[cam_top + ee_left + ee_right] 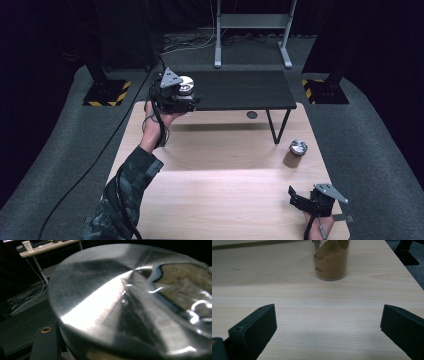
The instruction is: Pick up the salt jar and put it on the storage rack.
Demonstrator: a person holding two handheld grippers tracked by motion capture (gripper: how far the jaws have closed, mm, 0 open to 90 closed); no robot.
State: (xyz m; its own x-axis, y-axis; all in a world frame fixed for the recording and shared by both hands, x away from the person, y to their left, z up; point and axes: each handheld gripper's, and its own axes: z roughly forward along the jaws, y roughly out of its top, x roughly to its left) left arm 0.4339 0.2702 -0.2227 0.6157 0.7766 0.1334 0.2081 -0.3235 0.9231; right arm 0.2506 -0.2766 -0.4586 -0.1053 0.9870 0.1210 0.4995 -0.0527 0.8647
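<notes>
Left gripper (186, 96), raised at the far left over the near edge of the black shelf (240, 90), jaws clamped on a jar with a shiny metal lid (105, 302). Right gripper (296, 196) rests at the near right of the wooden table (215, 190), jaws wide apart, nothing between them. Second jar (331, 261), holding brown powder, stands on the table just beyond it.

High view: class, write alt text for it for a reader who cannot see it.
The left gripper holds a silver-lidded jar at the near left corner of a low black shelf on a pale wooden table. A second jar of brown powder stands at the table's right, and the right gripper rests open near the front right corner.
</notes>
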